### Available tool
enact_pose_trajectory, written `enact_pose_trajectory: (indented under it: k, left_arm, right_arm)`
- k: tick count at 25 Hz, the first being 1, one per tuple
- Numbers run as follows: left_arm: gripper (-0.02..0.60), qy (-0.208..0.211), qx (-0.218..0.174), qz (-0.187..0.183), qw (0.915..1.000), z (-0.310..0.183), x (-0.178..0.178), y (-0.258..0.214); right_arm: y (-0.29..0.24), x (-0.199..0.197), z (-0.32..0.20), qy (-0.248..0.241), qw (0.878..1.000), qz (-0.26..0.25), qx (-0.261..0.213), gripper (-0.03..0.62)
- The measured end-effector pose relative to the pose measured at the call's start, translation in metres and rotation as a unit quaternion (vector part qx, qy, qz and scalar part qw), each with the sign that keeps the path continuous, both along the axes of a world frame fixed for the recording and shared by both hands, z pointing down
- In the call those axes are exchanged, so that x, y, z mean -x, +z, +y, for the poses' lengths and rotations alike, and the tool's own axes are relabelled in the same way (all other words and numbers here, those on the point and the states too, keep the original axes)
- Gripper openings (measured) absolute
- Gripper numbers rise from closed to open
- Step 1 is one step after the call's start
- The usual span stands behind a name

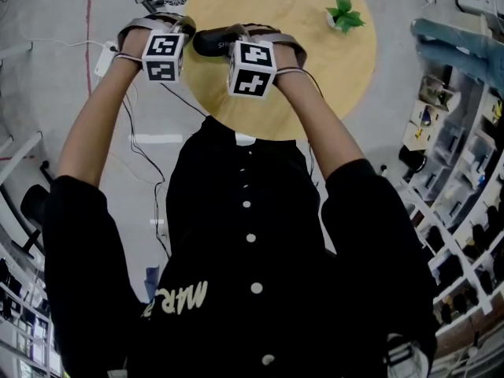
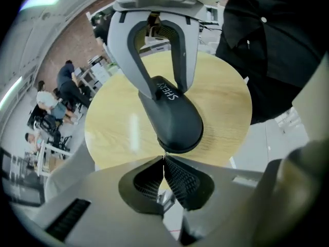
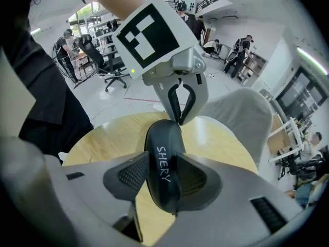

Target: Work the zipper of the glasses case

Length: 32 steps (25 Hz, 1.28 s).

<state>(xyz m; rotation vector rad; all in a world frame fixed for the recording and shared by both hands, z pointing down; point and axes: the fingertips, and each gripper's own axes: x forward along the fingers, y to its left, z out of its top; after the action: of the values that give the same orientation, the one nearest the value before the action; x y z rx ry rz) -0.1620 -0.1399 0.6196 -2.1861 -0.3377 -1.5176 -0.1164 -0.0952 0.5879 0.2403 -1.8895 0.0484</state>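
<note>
A black glasses case with white lettering is held up over the round wooden table. My right gripper is shut on the case, its pads pressing on both long sides near one end. My left gripper is shut, its tips pinching the small zipper pull at the rounded end of the case. In the right gripper view the left gripper meets the case's far end. In the head view both marker cubes hide the jaws.
A small green potted plant stands near the table's far right edge. A white power strip and cables lie on the floor to the left. Shelves line the right side. People and office chairs are farther off.
</note>
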Motion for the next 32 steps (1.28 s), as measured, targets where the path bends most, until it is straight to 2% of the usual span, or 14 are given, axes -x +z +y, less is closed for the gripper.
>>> enact_pose_trajectory:
  k: [4,9,13,16,18,21,23,27,29,32]
  left_arm:
    - [0.006,0.083,-0.022,-0.025,0.996,-0.002,-0.007,-0.001]
    - [0.008,0.169,-0.035,-0.056,0.9834,-0.002,-0.011,-0.001]
    - [0.008,0.21,-0.043,-0.072,0.9741,-0.001,-0.013,0.002]
    - [0.008,0.221,-0.044,-0.078,0.9711,-0.001,-0.015,0.002]
    - [0.009,0.211,-0.043,-0.074,0.9737,-0.001,-0.017,0.002]
    - [0.017,0.16,-0.021,-0.065,0.9847,0.0,-0.016,0.004]
    - [0.139,0.119,0.007,-0.071,0.9903,0.003,-0.009,0.003]
    - [0.155,0.071,-0.003,-0.064,0.9955,0.003,0.007,-0.012]
    - [0.154,0.033,-0.009,-0.04,0.9986,0.007,0.007,-0.026]
    - [0.143,-0.048,-0.022,0.033,0.998,0.01,-0.002,-0.064]
  right_arm:
    - [0.0,0.0,0.0,0.0,1.0,0.001,-0.002,0.172]
    - [-0.001,0.0,0.0,0.002,1.0,0.005,-0.005,0.172]
    - [0.001,-0.002,0.0,0.003,1.0,0.007,-0.007,0.173]
    - [0.002,-0.003,0.0,0.006,1.0,0.007,-0.01,0.173]
    - [0.002,-0.005,0.0,0.008,1.0,0.007,-0.012,0.173]
    - [0.002,-0.006,0.0,0.015,1.0,0.001,-0.015,0.175]
    - [0.002,-0.008,0.0,0.023,1.0,-0.006,-0.02,0.175]
    - [-0.003,-0.013,0.003,0.049,0.998,-0.031,-0.027,0.178]
    - [-0.013,-0.018,0.005,0.066,0.995,-0.06,-0.035,0.178]
    - [-0.048,-0.026,0.002,0.11,0.984,-0.129,-0.05,0.164]
